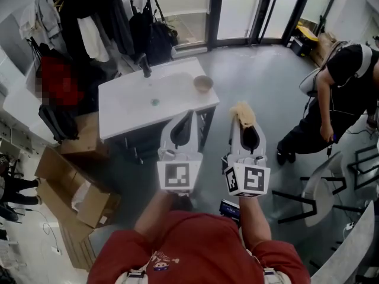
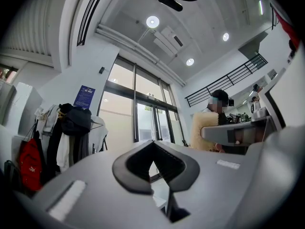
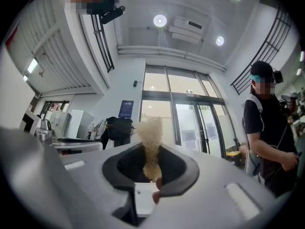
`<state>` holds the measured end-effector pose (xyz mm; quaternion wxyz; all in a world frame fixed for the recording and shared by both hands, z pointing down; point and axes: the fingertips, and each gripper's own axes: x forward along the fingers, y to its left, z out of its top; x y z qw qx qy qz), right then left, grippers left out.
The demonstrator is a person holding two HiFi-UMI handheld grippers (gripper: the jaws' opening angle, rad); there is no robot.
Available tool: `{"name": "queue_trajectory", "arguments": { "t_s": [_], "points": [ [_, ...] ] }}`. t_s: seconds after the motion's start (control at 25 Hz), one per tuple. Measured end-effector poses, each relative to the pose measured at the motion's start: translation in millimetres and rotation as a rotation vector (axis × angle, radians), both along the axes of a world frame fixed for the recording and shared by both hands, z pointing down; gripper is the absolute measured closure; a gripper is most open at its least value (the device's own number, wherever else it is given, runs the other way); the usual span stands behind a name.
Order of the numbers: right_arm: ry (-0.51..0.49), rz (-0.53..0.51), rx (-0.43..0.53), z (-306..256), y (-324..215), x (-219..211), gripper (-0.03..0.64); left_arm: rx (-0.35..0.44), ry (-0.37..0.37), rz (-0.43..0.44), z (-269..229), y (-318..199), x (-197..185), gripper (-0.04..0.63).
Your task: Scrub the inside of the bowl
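The left gripper (image 2: 157,168) and the right gripper (image 3: 151,168) both have smooth, matt grey plastic shells, with a dull black rubbery lining round the jaws. The scrub pad (image 3: 150,132) is pale, coarse and fibrous, rough like loofah. The table (image 1: 127,114) has a smooth, matt white top. The bowl (image 1: 203,83) looks tan and smooth, though I can't tell its material. The cardboard boxes (image 1: 65,176) are dull brown. The floor (image 1: 260,70) is grey with a soft sheen.
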<state>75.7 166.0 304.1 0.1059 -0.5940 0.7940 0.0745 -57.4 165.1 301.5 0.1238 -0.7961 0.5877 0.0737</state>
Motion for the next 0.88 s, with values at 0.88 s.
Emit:
{"name": "queue_trajectory", "arguments": {
  "t_s": [0.88],
  "points": [
    [-0.018,0.097,-0.008,3.1,-131.3,-32.9,0.541,-0.03,-0.003,0.083,3.6,-146.6,-41.1,0.589]
  ]
}}
